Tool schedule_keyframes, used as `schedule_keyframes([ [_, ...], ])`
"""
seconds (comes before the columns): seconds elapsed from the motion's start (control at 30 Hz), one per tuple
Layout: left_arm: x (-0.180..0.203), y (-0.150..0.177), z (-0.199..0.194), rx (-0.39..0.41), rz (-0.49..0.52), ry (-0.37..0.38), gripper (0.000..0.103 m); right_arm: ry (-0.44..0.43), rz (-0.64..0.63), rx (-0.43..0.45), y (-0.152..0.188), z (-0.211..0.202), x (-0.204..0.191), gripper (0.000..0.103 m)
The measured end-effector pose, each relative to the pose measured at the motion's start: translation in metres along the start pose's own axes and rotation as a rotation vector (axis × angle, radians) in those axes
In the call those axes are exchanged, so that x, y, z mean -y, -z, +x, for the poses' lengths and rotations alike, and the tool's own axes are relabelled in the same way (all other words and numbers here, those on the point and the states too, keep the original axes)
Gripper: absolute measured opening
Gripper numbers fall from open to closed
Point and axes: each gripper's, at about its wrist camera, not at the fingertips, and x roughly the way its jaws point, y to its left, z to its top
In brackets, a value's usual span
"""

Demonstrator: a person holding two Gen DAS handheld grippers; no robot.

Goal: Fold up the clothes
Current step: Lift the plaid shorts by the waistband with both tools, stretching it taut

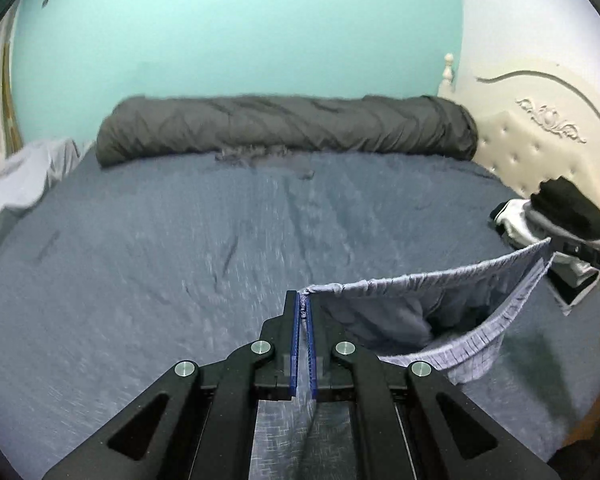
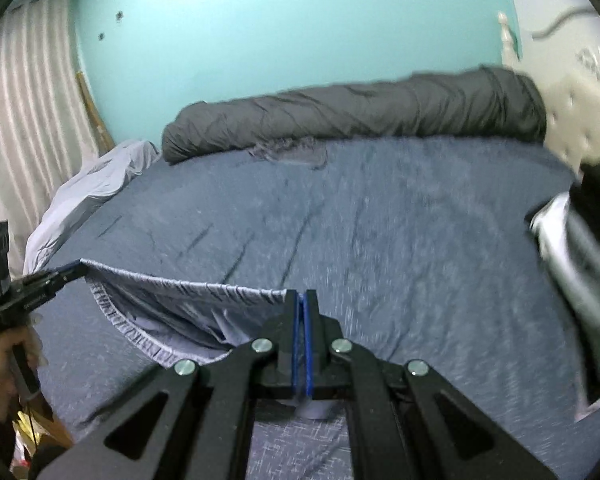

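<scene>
Your left gripper [image 1: 303, 300] has its blue-padded jaws pinched together on one end of the waistband of the shorts [image 1: 440, 312], and your right gripper [image 2: 301, 298] is clamped the same way on the other end. The shorts hang between the two, above the blue bedsheet [image 1: 220, 240] near its front edge. They are pale blue with a fine check; the gathered elastic waistband is pulled fairly taut along the top, the mouth gapes open, and the body sags in soft folds. A rolled grey duvet [image 1: 284, 128] lies along the far side.
</scene>
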Motion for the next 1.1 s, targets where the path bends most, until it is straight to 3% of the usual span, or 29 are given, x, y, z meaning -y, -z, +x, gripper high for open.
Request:
schedule_keyframes([
  [0.33, 0.016, -0.058, -0.106, 0.093, 0.07, 0.005, 0.003, 0.017, -0.113, 0.056, -0.048, -0.101, -0.03, 0.002],
  [0.57, 0.022, -0.06, -0.146, 0.104, 0.071, 0.044, 0.003, -0.001, -0.117, 0.047, -0.057, -0.141, -0.037, 0.002],
  [0.9, 0.02, -0.05, -0.138, 0.055, 0.066, 0.089, 0.003, -0.046, -0.097, -0.013, -0.056, -0.165, -0.044, 0.002],
  [1.0, 0.02, -0.047, -0.133, 0.038, 0.065, 0.1, 0.003, -0.034, -0.093, -0.046, -0.054, -0.151, -0.038, 0.002],
  [1.1, 0.02, -0.044, -0.094, -0.013, 0.07, 0.093, 0.003, -0.016, -0.079, -0.093, -0.049, -0.12, -0.029, 0.002],
])
